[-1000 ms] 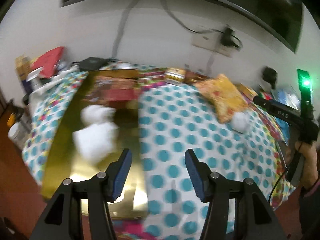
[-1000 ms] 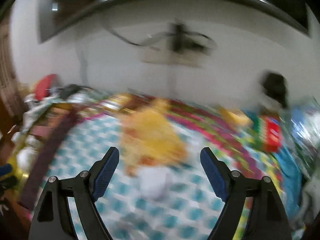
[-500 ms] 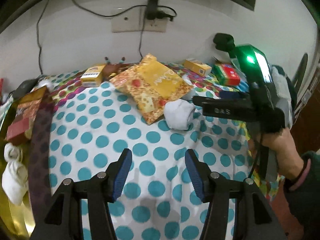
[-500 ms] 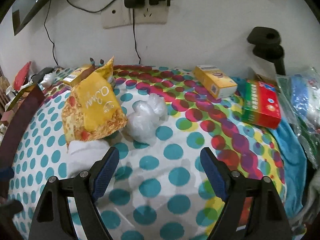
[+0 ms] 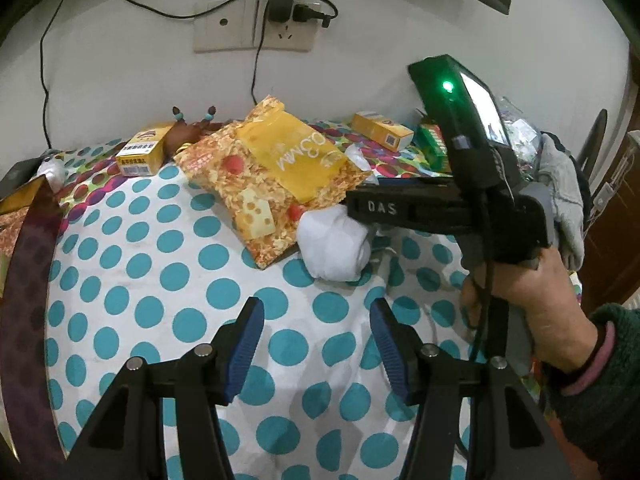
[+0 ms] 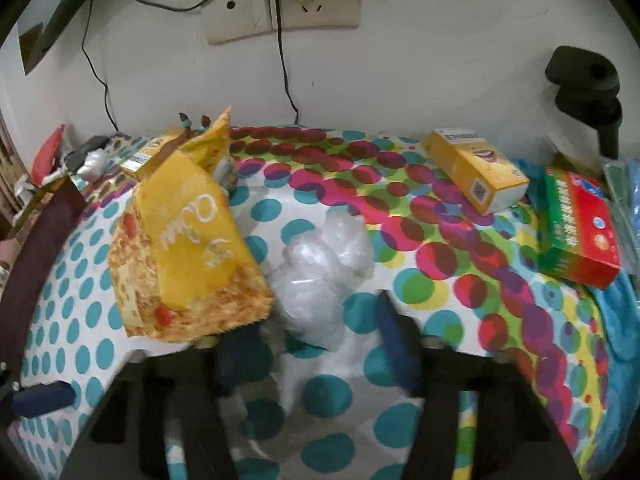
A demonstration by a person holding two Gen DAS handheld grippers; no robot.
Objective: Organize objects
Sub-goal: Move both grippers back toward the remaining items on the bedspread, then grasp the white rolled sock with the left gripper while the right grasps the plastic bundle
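A rolled white sock (image 5: 334,246) lies on the dotted tablecloth (image 5: 168,288) beside a yellow snack bag (image 5: 272,172). My left gripper (image 5: 316,338) is open and empty, just short of the sock. My right gripper (image 6: 316,344) is open, its blurred jaws on either side of the white sock (image 6: 312,364), with a crumpled clear plastic bag (image 6: 320,276) just ahead. In the left wrist view the right gripper's body (image 5: 440,212) hovers over the sock. The snack bag (image 6: 188,248) lies left of the right gripper.
Yellow boxes (image 5: 144,152) (image 6: 476,170) and a red-green box (image 6: 576,224) lie near the wall. A dark-edged tray (image 5: 24,264) stands at the left. A grey glove (image 5: 564,200) and blue cloth (image 6: 616,312) are at the right.
Both grippers moved forward toward the white sock. The right gripper has dropped lower, so the sock now sits between its jaws, and its jaws have narrowed.
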